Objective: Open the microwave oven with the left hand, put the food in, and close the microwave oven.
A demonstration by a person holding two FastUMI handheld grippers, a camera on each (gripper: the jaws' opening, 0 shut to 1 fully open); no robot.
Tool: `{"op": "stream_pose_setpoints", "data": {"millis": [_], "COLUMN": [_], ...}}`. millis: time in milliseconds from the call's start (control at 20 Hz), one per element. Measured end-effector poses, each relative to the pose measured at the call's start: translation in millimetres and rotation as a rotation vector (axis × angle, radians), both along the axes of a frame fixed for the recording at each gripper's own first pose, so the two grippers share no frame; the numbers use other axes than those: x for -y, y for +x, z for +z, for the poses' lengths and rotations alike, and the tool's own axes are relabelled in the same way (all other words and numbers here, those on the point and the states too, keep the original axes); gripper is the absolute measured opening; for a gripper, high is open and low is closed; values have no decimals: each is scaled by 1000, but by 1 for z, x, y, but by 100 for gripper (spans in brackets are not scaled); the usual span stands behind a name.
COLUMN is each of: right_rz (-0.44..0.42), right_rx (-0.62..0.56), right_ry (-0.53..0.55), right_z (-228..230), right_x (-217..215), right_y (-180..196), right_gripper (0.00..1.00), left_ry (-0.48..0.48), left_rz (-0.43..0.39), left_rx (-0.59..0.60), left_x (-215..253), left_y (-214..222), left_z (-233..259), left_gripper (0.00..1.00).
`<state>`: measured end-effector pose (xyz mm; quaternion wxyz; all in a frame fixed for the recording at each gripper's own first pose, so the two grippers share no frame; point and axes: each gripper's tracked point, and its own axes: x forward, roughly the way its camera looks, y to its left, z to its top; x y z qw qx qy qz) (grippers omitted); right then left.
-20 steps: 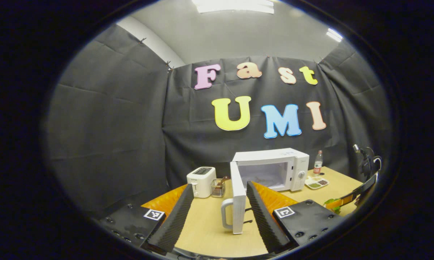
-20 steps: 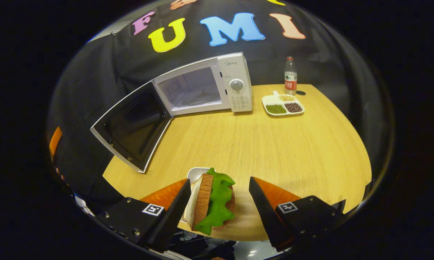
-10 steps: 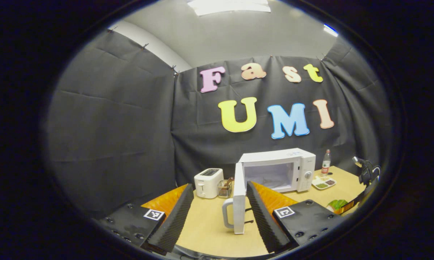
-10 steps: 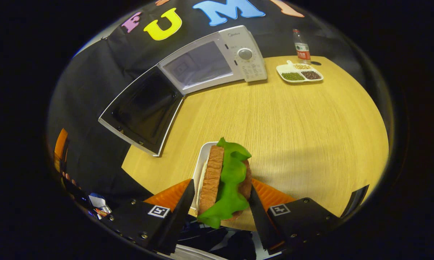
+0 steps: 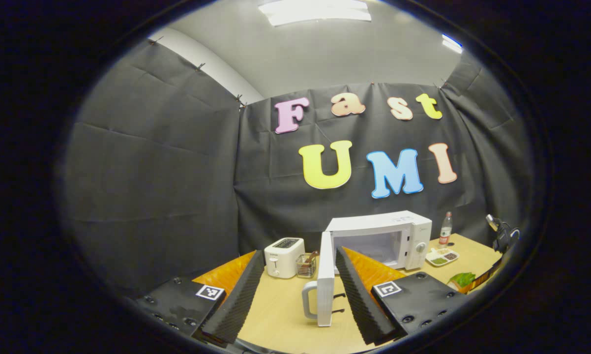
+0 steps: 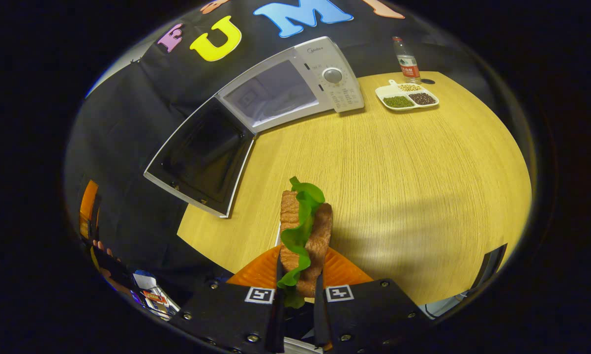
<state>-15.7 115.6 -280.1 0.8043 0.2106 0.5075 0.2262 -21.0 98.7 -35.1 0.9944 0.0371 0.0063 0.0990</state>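
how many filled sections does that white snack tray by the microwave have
3: in the divided tray, green contents at the near left, dark reddish-brown contents at the near right, pale yellowish contents behind them, nearest the bottle.

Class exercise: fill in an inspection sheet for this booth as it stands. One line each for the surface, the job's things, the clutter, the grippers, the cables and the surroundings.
Surface: wooden table, bare in the middle.
Job's things: microwave at the back, its door swung wide open, cavity looks empty; sandwich of bread and green lettuce held over the near edge.
Clutter: divided snack tray and water bottle right of the microwave; toaster and small wire basket to its left.
Grippers: right gripper shut on the sandwich; left gripper open, facing the door's edge and handle, touching nothing.
Cables: nothing seen.
Surroundings: black cloth wall, ceiling light.
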Motion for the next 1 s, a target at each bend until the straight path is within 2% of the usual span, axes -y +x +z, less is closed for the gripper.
{"op": "stream_pose_setpoints", "data": {"millis": [400,450,550,600,650,700,750,1000], "right_rz": [-113,-121,-148,-159,-174,-187,-200,-273], "right_rx": [130,147,181,189,198,206,215,240], "right_ry": [40,42,46,49,56,62,66,103], "right_z": [52,54,59,60,63,65,65,63], "right_x": [-29,-36,-49,-56,-63,-69,-76,-107], "right_y": [73,81,98,105,110,118,126,166], "right_gripper": [23,23,23,23,23,23,23,23], "left_ry": [-26,-26,-22,-19,-17,-17,-17,-10], "left_rz": [-27,-27,-28,-28,-26,-23,-19,-10], "left_rx": [22,24,21,21,22,19,15,-7], "left_x": [-31,-36,-48,-54,-61,-67,-72,-101], "left_y": [41,46,56,61,65,71,75,90], "left_z": [2,2,0,0,-1,-1,-3,-14], "left_gripper": [99,94,94,91,94,94,90,94]}}
